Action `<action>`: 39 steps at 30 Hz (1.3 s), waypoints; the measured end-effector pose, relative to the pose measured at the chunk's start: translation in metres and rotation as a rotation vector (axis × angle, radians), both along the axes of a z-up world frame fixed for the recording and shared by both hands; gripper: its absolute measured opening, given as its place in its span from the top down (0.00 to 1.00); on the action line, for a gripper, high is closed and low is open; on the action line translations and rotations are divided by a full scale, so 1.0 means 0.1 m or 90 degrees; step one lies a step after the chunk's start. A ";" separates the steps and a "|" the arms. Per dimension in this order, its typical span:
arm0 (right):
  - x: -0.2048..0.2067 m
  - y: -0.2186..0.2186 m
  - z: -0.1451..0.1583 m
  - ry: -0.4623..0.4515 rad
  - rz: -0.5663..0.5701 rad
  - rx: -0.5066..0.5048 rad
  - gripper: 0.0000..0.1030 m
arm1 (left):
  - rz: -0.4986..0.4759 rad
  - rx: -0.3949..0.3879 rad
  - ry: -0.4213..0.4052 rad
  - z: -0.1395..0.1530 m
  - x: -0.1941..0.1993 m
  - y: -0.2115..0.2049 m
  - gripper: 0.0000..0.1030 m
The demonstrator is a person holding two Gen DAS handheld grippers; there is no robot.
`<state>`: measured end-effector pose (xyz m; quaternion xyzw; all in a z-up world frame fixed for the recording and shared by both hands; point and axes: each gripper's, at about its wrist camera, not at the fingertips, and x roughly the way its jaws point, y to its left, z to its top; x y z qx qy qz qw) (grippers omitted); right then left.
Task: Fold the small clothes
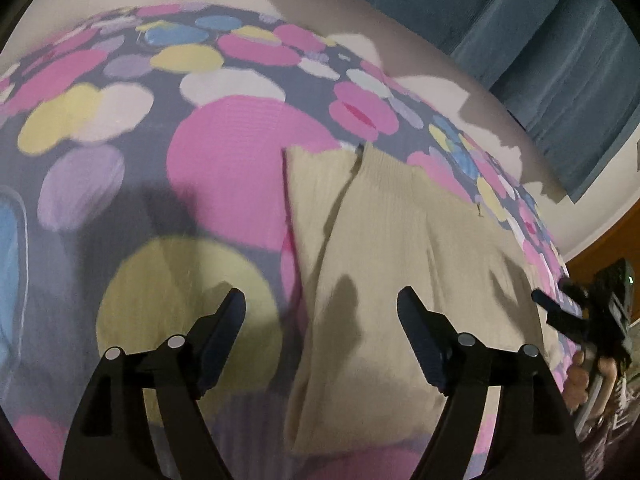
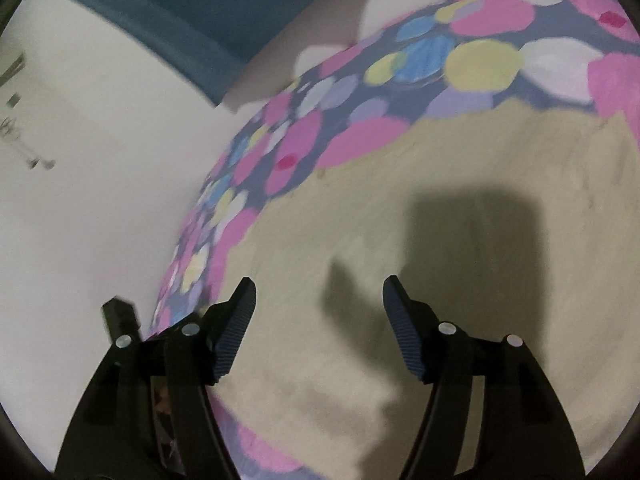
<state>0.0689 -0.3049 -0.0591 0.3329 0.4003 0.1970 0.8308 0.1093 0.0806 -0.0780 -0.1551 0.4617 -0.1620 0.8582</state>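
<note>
A beige ribbed garment (image 1: 384,248) lies flat on a bedsheet with coloured dots (image 1: 120,128). Its left edge runs down the middle of the left wrist view, with a fold or slit near its far end. My left gripper (image 1: 322,300) is open and empty, held above that left edge. The right gripper shows at the far right of this view (image 1: 576,316), held in a hand. In the right wrist view the garment (image 2: 460,240) fills the centre and right. My right gripper (image 2: 319,288) is open and empty above the garment near its right edge.
The dotted sheet (image 2: 360,92) ends at the bed's edge beside a white wall (image 2: 100,180). A blue curtain (image 1: 540,48) hangs behind the bed. Dark shadows of the grippers fall on the garment.
</note>
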 end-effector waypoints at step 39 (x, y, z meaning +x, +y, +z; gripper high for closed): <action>-0.87 0.63 -0.42 -0.017 0.076 0.033 0.35 | -0.067 -0.031 0.059 -0.21 0.71 -0.30 0.63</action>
